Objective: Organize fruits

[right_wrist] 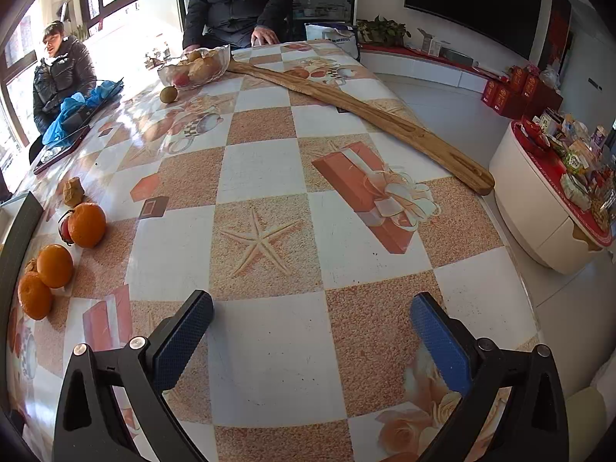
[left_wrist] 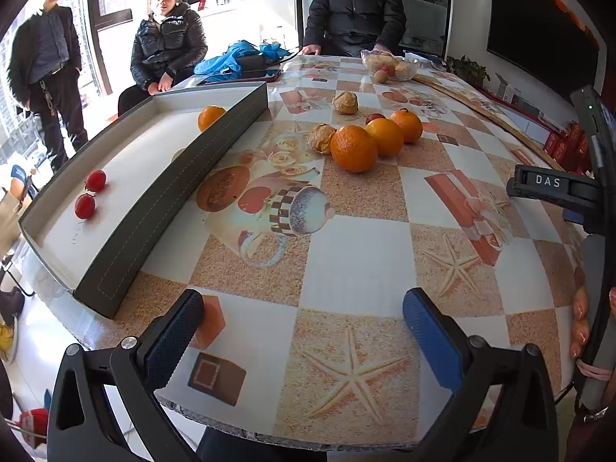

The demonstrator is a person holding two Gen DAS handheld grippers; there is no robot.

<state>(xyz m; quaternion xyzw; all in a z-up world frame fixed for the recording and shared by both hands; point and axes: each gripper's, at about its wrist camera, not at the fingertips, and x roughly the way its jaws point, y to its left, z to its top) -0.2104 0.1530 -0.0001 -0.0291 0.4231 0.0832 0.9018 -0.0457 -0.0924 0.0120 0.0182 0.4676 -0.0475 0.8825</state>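
From the left wrist, a sunlit room with tall windows; two onlookers sit or stand at the far left and a third person in a dark jacket sits at the head of the worktop [left_wrist: 346, 254], which wears a glossy checked cloth printed with starfish, cups and gift boxes. A shallow grey-walled tray [left_wrist: 181, 161] lies along its left side, and already holds two small red fruits [left_wrist: 90, 192] and one orange [left_wrist: 210, 115]. Still loose beside it is a cluster of three oranges [left_wrist: 354, 148], two papery brown husked fruits [left_wrist: 321, 138] and a small red one half hidden behind. I judge the sorting barely begun. The left hand-held gripper [left_wrist: 304, 331] stands wide apart, empty, well short of the cluster.

From the right wrist, the same cloth runs to a glass bowl [right_wrist: 196, 67] of fruit at the far end, with a brown fruit just beside it and a long wooden board [right_wrist: 365, 111] lying aslant. A dark screen and a white cabinet line the right wall. The right hand-held gripper [right_wrist: 312, 335] is likewise spread and empty over bare cloth, the cluster well to its left.
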